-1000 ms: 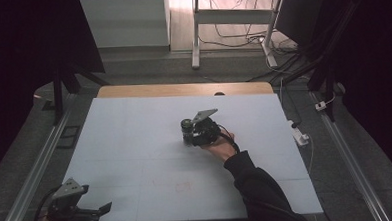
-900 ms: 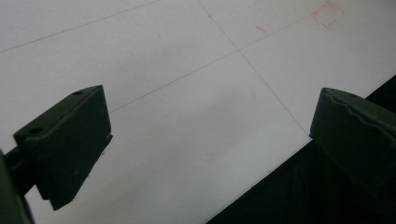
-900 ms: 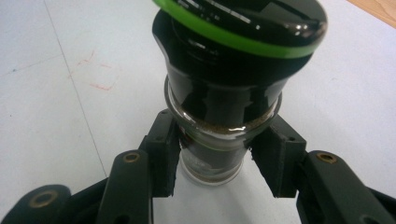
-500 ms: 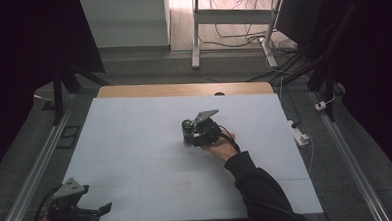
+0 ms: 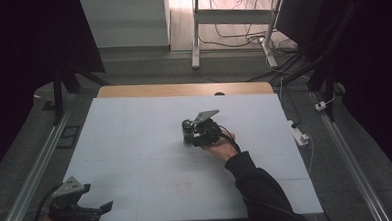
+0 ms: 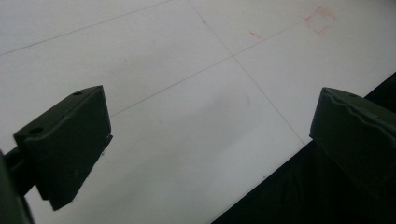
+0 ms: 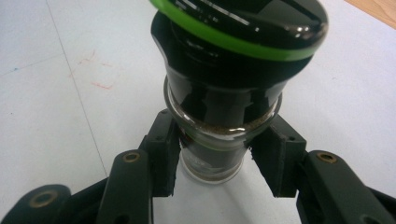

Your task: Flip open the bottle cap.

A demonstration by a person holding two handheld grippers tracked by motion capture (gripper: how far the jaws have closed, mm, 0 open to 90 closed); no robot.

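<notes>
The small clear-glass jar with a glossy black cap ringed in bright green (image 7: 224,93) stands near the middle of the white foam-board table top (image 5: 135,143), a little toward three o'clock of its centre. In the right gripper view the glass body is smooth and round, with a brownish granular line under the shoulder that may be its contents; the cap is wider than the body, domed and shiny, with the green band just under its top.

The right gripper (image 7: 212,158) has its two black jaws drawn in on the glass below the cap, pads pressed to either side, so the jar is firmly clamped. In the high view that gripper (image 5: 201,133) comes at the jar from about four o'clock, with the hand and dark sleeve behind it.

The step in hand looks like the grasp itself, made and settled, with the jar not yet lifted as far as I can tell. The next move probably calls for a straight lift, keeping the jar upright, since smooth glass could slip in the pads.

The left gripper (image 5: 81,210) hangs at the board's seven o'clock corner, well apart from the jar; its matt black jaws stand wide apart with nothing between them, above faint pencil lines and a red square mark (image 6: 321,19).
</notes>
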